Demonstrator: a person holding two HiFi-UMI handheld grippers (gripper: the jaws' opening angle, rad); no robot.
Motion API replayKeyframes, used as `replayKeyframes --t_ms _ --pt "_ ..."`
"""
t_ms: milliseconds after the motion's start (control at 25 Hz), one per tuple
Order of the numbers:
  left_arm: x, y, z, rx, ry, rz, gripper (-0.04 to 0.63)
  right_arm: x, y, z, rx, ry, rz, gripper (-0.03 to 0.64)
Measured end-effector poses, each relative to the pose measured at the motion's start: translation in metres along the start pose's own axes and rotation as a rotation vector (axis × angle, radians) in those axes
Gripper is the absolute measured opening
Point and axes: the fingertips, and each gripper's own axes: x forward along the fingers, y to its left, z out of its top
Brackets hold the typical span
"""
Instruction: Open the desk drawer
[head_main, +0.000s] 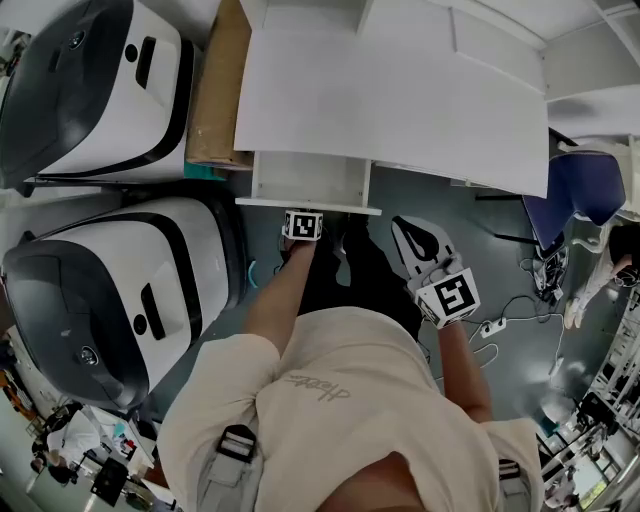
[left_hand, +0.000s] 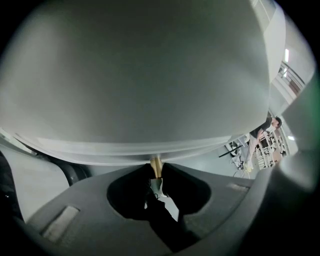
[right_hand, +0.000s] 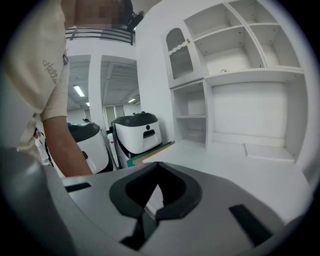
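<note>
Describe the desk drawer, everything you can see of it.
The drawer is white and looks like painted wood or laminate: a shallow open-topped box with a flat front panel. It sits level, pulled partway out from under the white desk, with nothing visible in the exposed part. A small brass-coloured handle sticks out of its front, and the left gripper is shut on it. Nothing else is seen touching it.

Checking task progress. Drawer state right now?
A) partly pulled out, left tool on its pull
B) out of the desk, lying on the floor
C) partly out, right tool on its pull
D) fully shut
A: in the head view the drawer juts out from under the desk top with its inside showing. The left tool is closed on its brass pull. The right tool hangs clear of it.
</note>
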Motion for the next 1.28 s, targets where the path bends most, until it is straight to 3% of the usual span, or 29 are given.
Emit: replayKeyframes --t_ms 480,1280 --pt "-0.004 -0.006 -0.024 -0.008 -0.005 0.006 0.092 -0.031 0.011 -0.024 0.041 0.007 -0.030 -0.005" --pt "-0.017 -0.014 -0.073 -0.038 0.016 0.059 0.091 -0.051 0.004 -0.039 0.023 0.011 0.079 -0.005"
